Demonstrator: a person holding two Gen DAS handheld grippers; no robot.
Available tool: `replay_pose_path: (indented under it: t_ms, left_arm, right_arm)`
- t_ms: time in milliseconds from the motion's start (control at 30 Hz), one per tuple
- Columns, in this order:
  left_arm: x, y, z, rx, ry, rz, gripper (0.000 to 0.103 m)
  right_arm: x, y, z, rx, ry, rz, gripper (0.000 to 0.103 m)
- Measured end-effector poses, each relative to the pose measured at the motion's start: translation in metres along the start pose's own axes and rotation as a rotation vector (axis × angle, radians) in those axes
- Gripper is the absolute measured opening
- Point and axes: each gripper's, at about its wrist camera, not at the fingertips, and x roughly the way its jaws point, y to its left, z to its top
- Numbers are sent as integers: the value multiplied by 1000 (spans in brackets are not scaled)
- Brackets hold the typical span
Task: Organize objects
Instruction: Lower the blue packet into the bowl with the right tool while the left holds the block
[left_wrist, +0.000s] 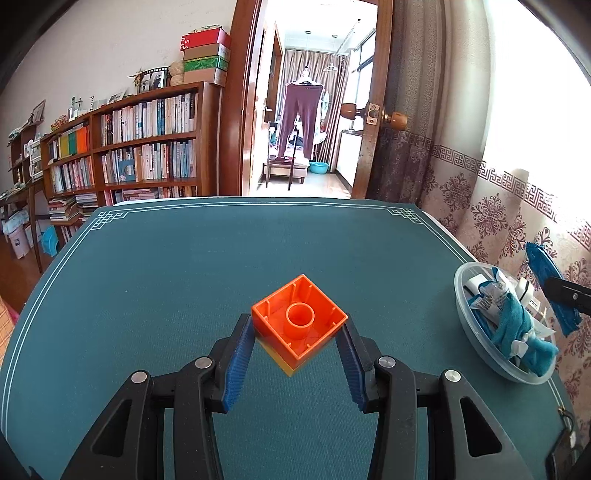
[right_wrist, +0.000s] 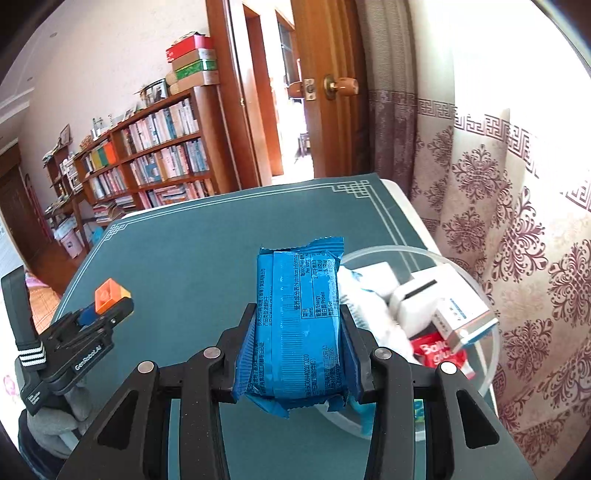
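Note:
My left gripper (left_wrist: 299, 328) is shut on an orange toy block (left_wrist: 300, 320) with a yellow block under it, held above the teal table mat (left_wrist: 166, 280). The block's hollow underside faces the camera. My right gripper (right_wrist: 298, 314) is shut on a blue snack packet (right_wrist: 301, 321), held above the near left part of a clear plastic bowl (right_wrist: 493, 354). In the left wrist view the bowl (left_wrist: 466, 321) is at the right edge with the packet's end (left_wrist: 543, 264) over it. The left gripper with its block (right_wrist: 109, 293) shows at the left of the right wrist view.
The bowl holds several items: white boxes (right_wrist: 417, 295), a red packet (right_wrist: 441, 352), blue and white wrappers (left_wrist: 517, 325). A patterned curtain (right_wrist: 517, 221) hangs just right of the table. A bookshelf (left_wrist: 140, 147) and an open door (left_wrist: 373, 110) stand beyond the far edge.

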Motion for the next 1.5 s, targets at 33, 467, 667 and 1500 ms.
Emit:
replay_pose_path:
  t_ms: [33, 467, 667, 1500]
  left_arm:
    - [-1, -2, -1, 4, 1, -4, 48]
    - [-7, -25, -7, 63, 5, -40, 48]
    - [-10, -35, -10, 80, 9, -46, 48]
    - [-23, -105, -16, 198, 27, -81, 48]
  right_arm:
    - [0, -8, 1, 17, 0, -12, 42]
    - [31, -82, 2, 144, 54, -103, 42]
    - [36, -89, 0, 135, 68, -89, 43]
    - [14, -103, -29, 51, 60, -72, 59]
